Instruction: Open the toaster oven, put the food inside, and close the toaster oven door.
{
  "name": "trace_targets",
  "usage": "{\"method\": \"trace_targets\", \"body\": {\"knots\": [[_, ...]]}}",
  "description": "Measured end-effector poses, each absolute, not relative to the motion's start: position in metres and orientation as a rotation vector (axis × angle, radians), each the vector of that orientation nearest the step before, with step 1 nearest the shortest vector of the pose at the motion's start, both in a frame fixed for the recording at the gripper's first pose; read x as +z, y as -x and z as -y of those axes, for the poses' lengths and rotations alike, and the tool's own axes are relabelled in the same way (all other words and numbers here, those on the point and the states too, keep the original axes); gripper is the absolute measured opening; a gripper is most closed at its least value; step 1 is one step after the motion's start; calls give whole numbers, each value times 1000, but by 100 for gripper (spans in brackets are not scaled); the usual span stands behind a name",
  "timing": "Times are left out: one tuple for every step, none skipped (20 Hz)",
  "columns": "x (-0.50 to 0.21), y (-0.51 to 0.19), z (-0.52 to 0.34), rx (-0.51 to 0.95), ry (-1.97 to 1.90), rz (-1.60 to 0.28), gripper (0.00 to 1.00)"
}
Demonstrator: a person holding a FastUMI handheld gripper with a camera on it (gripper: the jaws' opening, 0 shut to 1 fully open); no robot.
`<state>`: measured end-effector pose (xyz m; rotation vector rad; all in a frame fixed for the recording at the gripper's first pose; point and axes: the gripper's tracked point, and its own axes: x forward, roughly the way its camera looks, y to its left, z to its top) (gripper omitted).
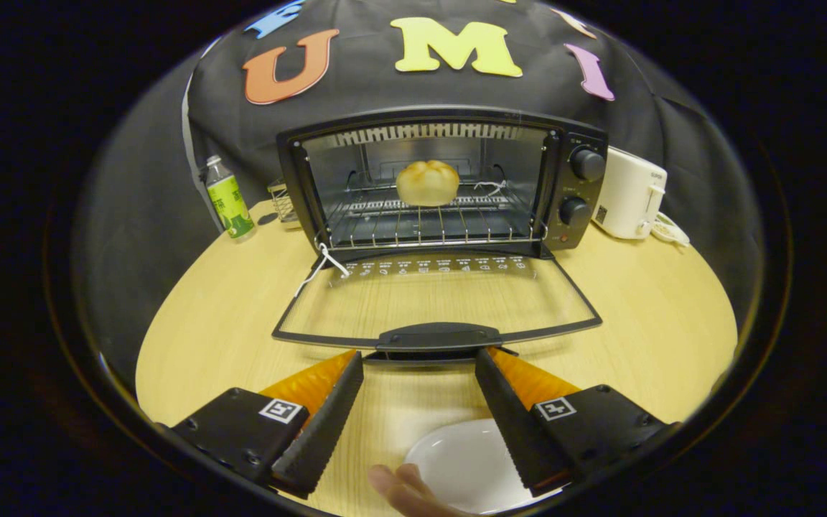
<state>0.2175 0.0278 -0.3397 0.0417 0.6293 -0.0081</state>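
The black toaster oven (576, 194) stands at the back of the round wooden table (212, 323), its glass door (435, 301) folded down flat toward me. A pale round bun (427, 182) sits on the wire rack (428, 226) inside the cavity. The door's black handle (438, 336) lies just ahead of my fingertips. My gripper (419, 361) is open, its two ribbed black fingers (327, 416) spread wide with nothing between them, a little lower than the handle. A white plate (467, 463) rests on the table under the right finger.
A green-labelled bottle (227, 197) stands left of the oven beside a small wire object (283, 201). To the oven's right is a white toaster (627, 194) with its cord. A person's fingertips (403, 488) rest near the plate. A white string (320, 266) hangs at the door's left hinge.
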Motion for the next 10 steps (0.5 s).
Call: {"method": "trace_targets", "body": {"knots": [[-337, -217, -28, -4, -44, -627, 100], [-332, -218, -28, -2, -60, -625, 100], [-327, -217, -27, 2, -93, -626, 100], [-321, -218, -27, 6, -132, -628, 100], [-317, -219, -26, 11, -169, -635, 100], [-315, -219, -27, 17, -193, -647, 100], [-312, -220, -27, 20, -214, -658, 100], [-309, -220, -28, 23, -225, -659, 100], [-305, -220, -28, 24, -224, -655, 100], [-301, -221, -28, 23, -214, -644, 100]]}}
